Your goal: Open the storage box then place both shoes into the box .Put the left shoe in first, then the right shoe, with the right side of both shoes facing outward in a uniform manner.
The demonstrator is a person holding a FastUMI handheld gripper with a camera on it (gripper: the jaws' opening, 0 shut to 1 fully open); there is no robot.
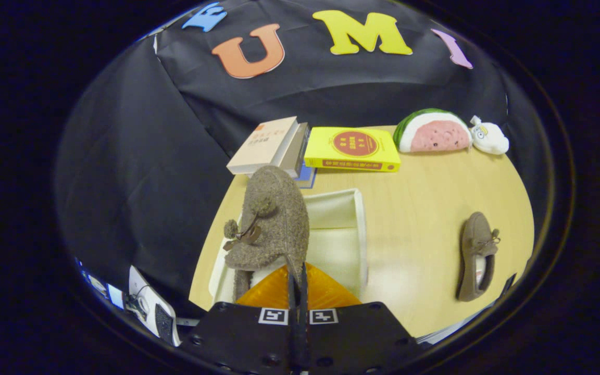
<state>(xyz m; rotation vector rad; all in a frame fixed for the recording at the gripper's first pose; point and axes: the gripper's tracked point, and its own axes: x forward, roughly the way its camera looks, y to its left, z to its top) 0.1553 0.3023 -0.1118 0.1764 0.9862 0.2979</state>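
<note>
The gripper (297, 278) has its fingers pinched tight on the collar of a fuzzy brown loafer with pom-poms (271, 221), hanging over the open white storage box (360, 229) near the table's left edge. That thin pinch could slip, dropping it askew. The matching shoe (477, 255) lies toward the table's right edge.

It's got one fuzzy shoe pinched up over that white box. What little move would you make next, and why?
Probably lower the held shoe a bit further into the open box, then let go. The gripper has its fingers shut on the shoe's edge, and the shoe hangs over the box's left part, not yet resting inside. The other shoe waits on the table.
</note>
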